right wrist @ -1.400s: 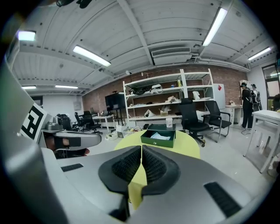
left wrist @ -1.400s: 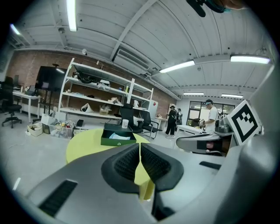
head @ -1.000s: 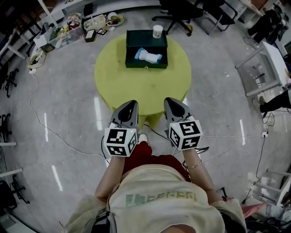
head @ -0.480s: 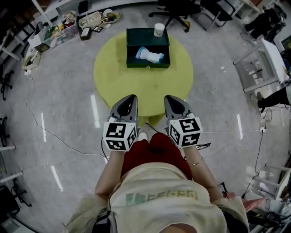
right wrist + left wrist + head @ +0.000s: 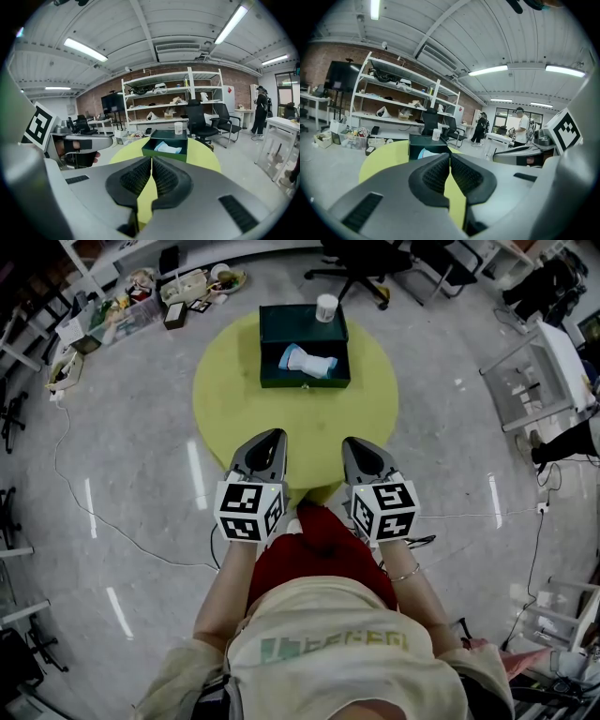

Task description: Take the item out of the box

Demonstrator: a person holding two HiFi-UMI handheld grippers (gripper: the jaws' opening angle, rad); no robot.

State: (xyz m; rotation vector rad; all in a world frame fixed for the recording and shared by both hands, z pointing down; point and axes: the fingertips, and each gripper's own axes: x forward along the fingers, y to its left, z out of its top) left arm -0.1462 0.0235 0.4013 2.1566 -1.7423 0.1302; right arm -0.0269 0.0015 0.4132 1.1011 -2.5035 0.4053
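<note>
While I look along both tools from my end, left gripper [image 5: 449, 157]: jaws clenched, ribbed pads meeting in a thin seam, nothing between them.
Right gripper [image 5: 151, 161]: jaws clenched the same way, pads pressed together, holding nothing.
Contact: none that I can see. In the head view both tips hang side by side over the near edge of the counter [image 5: 234, 399], well apart from the box [image 5: 305, 381].
Box: dark green, sitting on the far half of the round yellow-green counter, with its lid folded open behind it.
Item [image 5: 307, 361]: a white and pale blue bundle lying inside the box, near the middle.
Cup [image 5: 326, 307]: white, upright on the open lid toward its right end.
Marker cubes [image 5: 248, 510]: black-and-white square patterns, one cube on the back of each gripper.
Shirt print [image 5: 333, 645]: green lettering on the person's shirt, too blurred for me to read.
</note>
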